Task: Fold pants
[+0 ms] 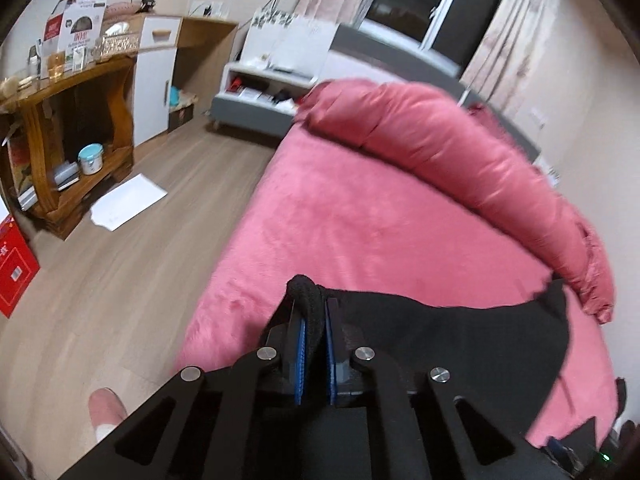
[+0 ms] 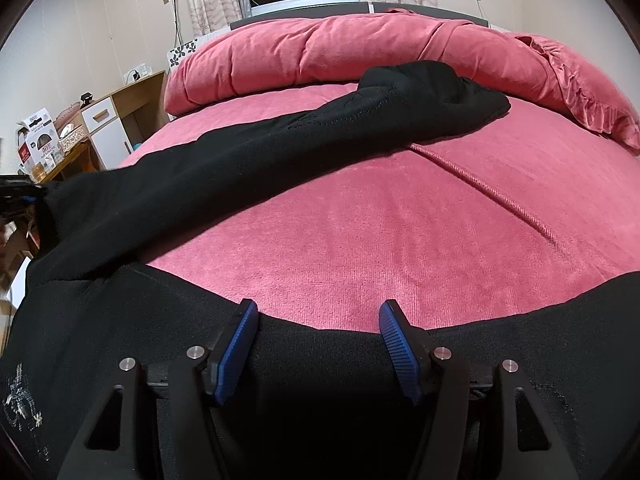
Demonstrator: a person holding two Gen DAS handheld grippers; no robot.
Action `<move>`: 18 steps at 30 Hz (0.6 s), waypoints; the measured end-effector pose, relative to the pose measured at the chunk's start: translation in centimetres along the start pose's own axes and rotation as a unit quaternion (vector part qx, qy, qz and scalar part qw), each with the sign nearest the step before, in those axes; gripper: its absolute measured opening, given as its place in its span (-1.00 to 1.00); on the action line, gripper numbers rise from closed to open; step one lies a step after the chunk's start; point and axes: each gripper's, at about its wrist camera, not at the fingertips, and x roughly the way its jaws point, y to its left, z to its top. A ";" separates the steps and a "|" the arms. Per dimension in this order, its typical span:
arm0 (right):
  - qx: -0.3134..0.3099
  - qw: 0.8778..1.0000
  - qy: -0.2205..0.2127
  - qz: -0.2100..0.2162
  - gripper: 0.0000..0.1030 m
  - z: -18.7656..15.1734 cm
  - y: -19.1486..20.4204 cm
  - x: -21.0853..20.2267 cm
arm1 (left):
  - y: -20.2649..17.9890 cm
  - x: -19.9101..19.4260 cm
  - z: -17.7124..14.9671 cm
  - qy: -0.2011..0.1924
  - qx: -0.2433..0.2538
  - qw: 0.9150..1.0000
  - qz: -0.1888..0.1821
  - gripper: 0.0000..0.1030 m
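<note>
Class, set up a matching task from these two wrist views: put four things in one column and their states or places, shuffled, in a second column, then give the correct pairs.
Column one:
1. left gripper
2. right gripper
3. black fabric pants
4. rolled pink velvet duvet

Column two:
A. lies bunched along the head of the bed
B. open, fingers spread above dark cloth
C. shut on a bunched fold of cloth
D. stretched across the pink bedspread

Pairs: 1-C, 2-B, 3-D, 4-A
</note>
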 end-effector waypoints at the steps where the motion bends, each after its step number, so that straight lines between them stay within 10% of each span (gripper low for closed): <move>1: 0.000 1.000 0.000 0.000 0.24 0.0 0.0 0.0 | -0.2 -1.2 -0.3 -0.008 -0.002 1.000 -0.010 -0.86; 18: -0.014 0.999 0.043 -0.024 0.24 2.2 0.8 -0.1 | -0.7 -13.8 -12.2 -0.001 -0.047 0.993 -0.111 -0.87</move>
